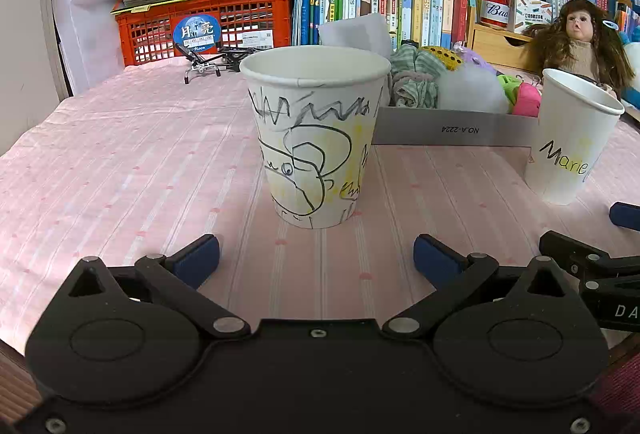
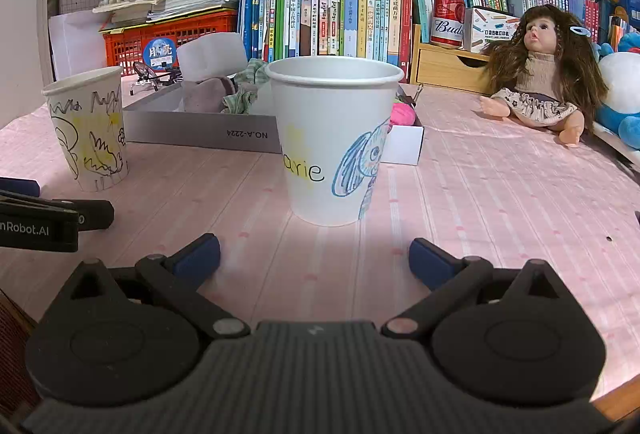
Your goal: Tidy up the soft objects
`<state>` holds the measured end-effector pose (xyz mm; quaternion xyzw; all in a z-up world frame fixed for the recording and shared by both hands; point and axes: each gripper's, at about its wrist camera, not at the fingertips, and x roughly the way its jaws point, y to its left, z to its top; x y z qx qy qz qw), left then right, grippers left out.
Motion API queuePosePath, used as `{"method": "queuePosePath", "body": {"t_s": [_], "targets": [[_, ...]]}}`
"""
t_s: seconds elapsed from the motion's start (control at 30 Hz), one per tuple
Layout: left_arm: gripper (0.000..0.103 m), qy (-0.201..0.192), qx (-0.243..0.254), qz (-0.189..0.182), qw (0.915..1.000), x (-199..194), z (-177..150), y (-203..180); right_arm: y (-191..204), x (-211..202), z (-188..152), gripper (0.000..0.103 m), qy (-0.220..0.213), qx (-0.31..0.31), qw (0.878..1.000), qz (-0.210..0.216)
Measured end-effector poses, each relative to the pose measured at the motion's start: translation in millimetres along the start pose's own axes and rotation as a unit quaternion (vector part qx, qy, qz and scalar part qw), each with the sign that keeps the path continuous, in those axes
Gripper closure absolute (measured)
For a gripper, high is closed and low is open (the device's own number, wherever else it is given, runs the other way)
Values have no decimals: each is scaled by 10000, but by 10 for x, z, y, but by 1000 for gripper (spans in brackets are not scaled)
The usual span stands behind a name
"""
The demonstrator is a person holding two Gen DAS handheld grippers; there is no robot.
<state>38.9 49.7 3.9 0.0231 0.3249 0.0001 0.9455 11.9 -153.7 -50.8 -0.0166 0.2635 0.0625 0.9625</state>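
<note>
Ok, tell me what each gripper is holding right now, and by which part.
Nothing is held. The left gripper and right gripper both have open jaws, each facing a paper cup without touching it.

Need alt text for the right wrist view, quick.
The open right gripper faces an upright paper cup with a blue drawing, on a pink tablecloth. Behind it sits a grey box of soft items; a doll sits right.
</note>
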Motion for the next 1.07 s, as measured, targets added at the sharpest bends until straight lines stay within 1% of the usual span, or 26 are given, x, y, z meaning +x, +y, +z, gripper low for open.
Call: {"method": "queuePosePath", "body": {"t_s": [1.07], "targets": [[0,-15,10,-13,10000,-7,-4,1,2,2,-3,0,-4,2,10000,-1]]}}
